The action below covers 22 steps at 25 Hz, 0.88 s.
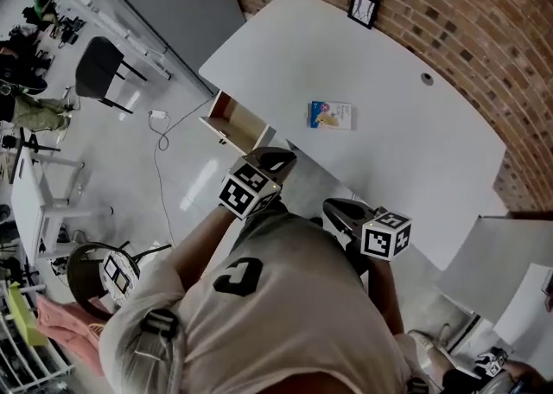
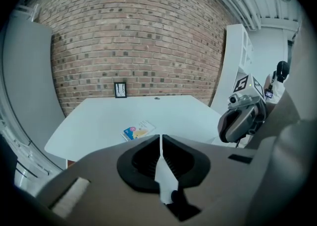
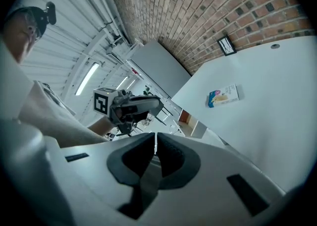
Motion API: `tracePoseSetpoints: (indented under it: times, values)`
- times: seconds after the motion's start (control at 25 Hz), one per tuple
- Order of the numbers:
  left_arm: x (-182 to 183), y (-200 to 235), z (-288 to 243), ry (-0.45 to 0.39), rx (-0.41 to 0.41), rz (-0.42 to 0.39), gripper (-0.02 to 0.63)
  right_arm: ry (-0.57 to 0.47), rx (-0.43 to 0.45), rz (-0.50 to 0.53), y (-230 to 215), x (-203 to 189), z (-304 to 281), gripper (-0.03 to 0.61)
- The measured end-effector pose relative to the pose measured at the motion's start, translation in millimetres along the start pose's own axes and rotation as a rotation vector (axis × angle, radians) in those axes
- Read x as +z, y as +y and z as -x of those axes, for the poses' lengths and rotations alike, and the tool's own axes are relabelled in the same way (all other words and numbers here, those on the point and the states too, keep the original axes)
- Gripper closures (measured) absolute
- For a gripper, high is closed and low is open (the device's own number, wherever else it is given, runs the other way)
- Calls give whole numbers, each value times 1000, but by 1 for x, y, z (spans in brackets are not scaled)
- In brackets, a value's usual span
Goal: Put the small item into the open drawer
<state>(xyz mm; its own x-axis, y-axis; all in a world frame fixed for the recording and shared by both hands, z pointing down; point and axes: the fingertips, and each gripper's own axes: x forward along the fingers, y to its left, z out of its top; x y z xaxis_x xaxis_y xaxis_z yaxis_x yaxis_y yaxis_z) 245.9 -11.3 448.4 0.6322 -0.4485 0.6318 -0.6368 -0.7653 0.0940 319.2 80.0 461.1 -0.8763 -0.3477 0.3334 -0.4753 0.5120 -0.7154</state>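
With left gripper (image 1: 275, 159) and right gripper (image 1: 341, 208) clenched, empty, we seem poised to reach — packet (image 1: 330, 114) at one o'clock, open drawer (image 1: 235, 122) at eleven.

The small item is a flat rectangular packet (image 1: 330, 114), blue at one end and pale cream at the other with a printed picture. It lies face up on the white table (image 1: 415, 142), roughly mid-top and set slightly askew to the table's edges. The drawer (image 1: 235, 123) stands pulled open at the table's edge, below the level of the top. It has white walls and a reddish-brown inside, and it sits apart from the packet, off to the packet's left in the head view.
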Motion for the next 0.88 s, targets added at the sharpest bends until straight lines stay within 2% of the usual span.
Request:
tracePoseSetpoints:
  times: [0.24, 0.44, 0.64, 0.88]
  values:
    - [1, 9, 6, -2, 42, 12, 598, 21, 32, 5, 3, 2, -5, 565]
    - [-6, 16, 2, 13, 32, 29, 598, 49, 29, -7, 2, -3, -9, 565]
    - [-6, 37, -10, 26, 17, 0, 598, 36, -34, -20, -8, 5, -10, 565]
    - [8, 67, -33, 10, -15, 21, 598, 33, -100, -27, -21, 22, -16, 565]
